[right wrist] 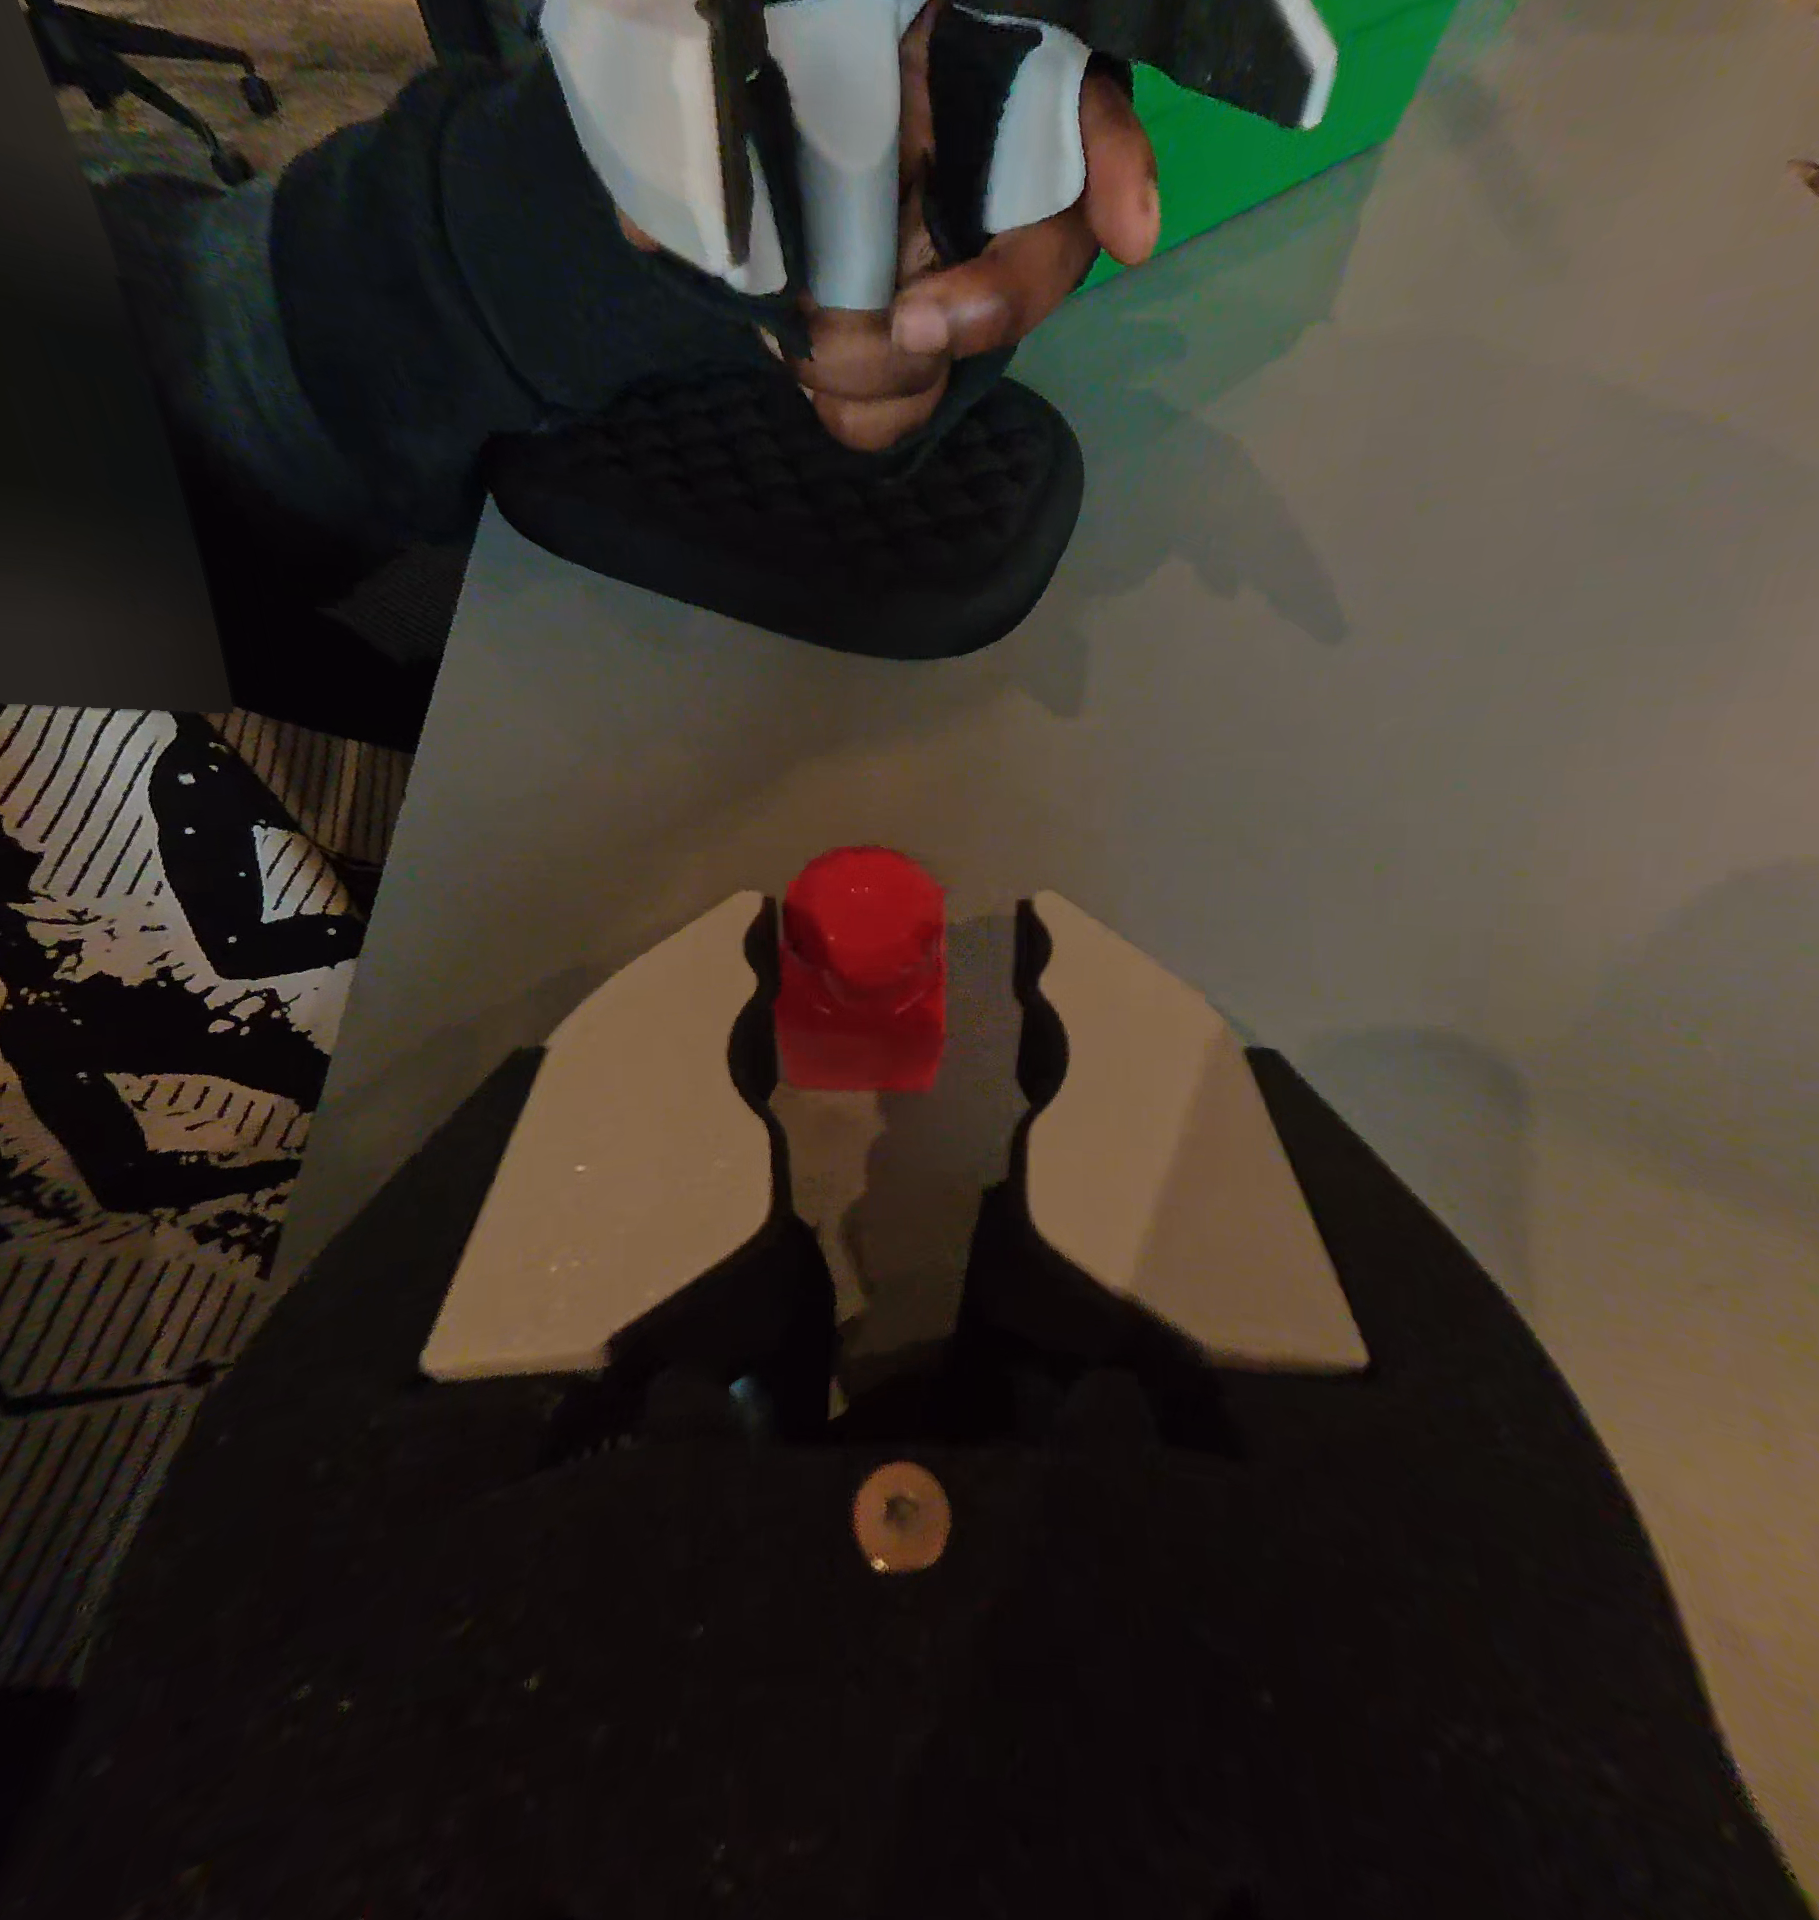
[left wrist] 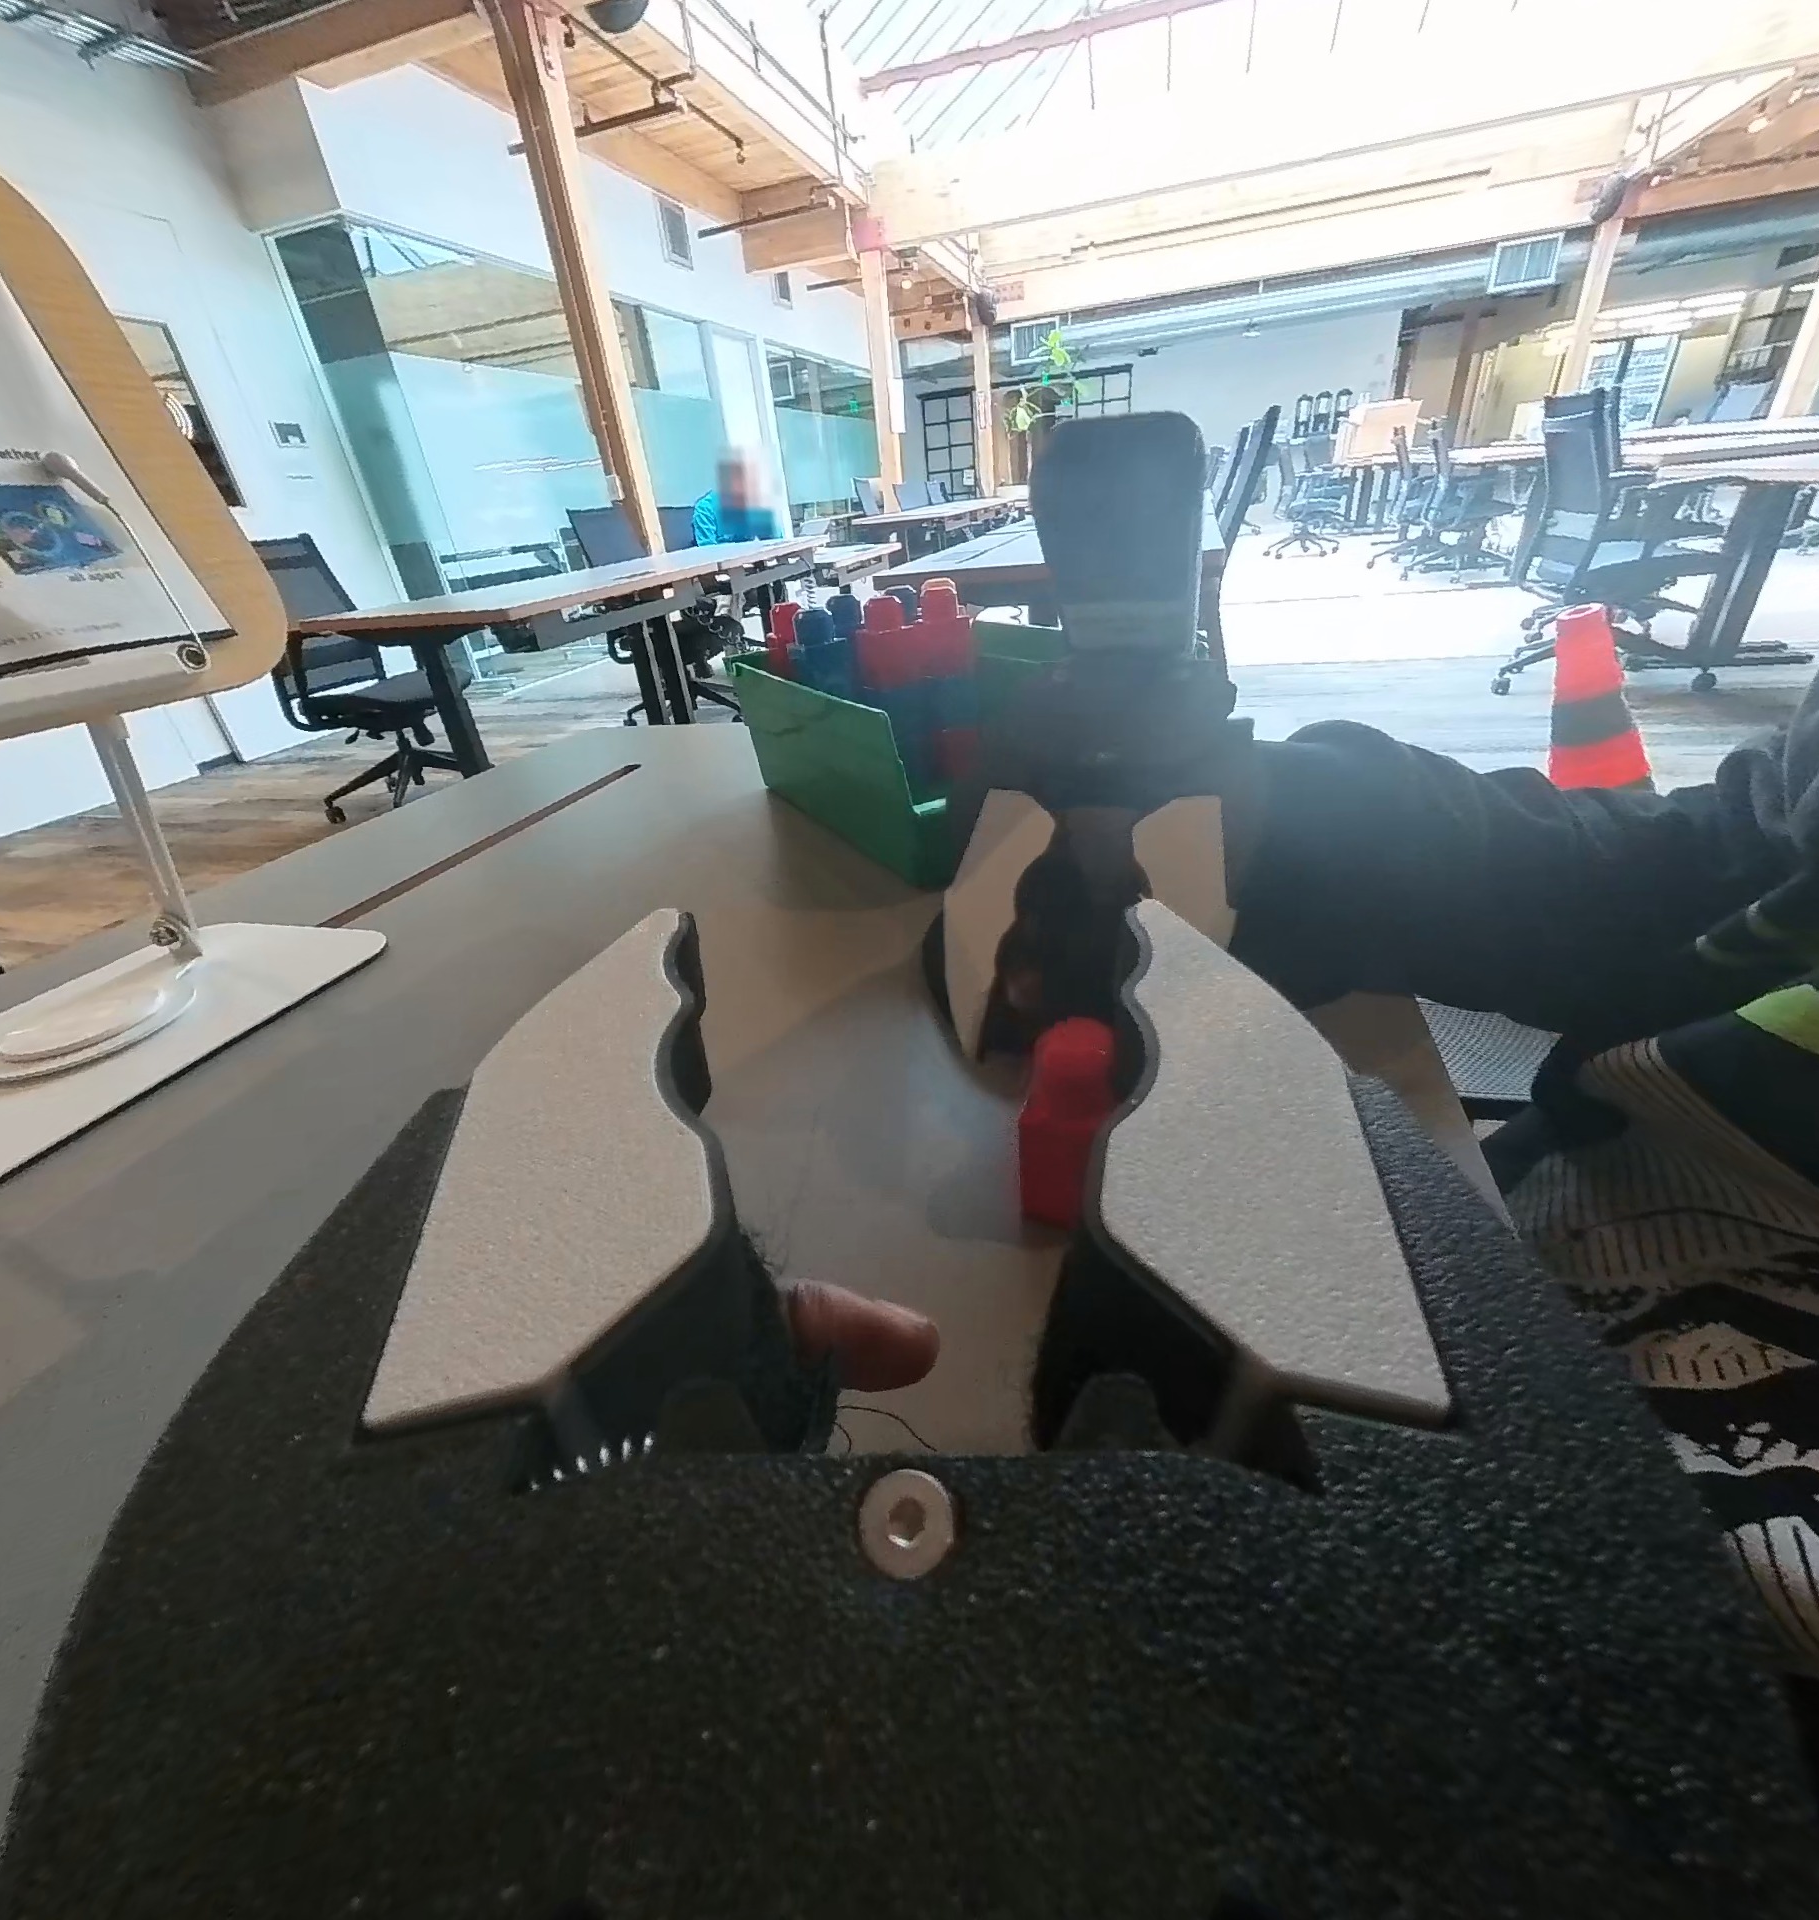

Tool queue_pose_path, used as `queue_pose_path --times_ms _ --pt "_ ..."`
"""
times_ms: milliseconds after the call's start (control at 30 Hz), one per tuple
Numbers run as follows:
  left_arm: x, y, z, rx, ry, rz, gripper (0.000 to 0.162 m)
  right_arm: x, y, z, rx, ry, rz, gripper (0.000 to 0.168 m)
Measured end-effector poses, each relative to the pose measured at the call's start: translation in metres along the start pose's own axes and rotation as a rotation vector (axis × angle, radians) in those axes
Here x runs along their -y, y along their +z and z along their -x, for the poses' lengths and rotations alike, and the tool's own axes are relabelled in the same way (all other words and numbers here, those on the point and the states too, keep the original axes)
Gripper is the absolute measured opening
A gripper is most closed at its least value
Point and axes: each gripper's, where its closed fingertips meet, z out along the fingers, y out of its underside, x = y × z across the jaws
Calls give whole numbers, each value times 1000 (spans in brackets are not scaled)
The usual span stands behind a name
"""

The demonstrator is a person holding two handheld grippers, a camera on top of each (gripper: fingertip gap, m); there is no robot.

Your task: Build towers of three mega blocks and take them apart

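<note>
Red block point(right wrist: 855, 977) – upright on grey table point(right wrist: 1404, 727), near its left edge, centre frame. Right gripper point(right wrist: 889, 914) spread around it, gap on the right side. Left gripper point(left wrist: 910, 982) wide, empty. Green bin point(left wrist: 843, 769) – blocks inside partly hidden.

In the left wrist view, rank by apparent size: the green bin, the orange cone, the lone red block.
1. green bin
2. orange cone
3. red block

Cone and block look close; the block is much nearer the camera, so that order is unsure.
</note>
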Motion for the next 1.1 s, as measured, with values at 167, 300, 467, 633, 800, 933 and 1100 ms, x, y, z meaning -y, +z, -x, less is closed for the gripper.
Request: queue_pose_path --times_ms 167,300,467,633,800,933,1100 --pt "0 0 0 2 8 -5 75 16 -11 -2 -24 14 -106 50" --pt "0 0 1 6 8 -5 74 26 -30 -6 -88 26 -208 56" --pt "4 -2 4 27 5 4 73 19 -55 -13 -212 49 -274 59" --pt "29 -21 17 115 -17 24 71 16 -70 -18 -283 79 -378 58" --pt "63 -73 45 329 36 213 69 15 -73 -21 -282 117 -403 56" --pt "81 -146 89 628 111 487 68 14 -70 -19 -297 79 -381 56" --pt "77 -254 138 932 150 961 66 10 -61 -16 -274 62 -319 57"
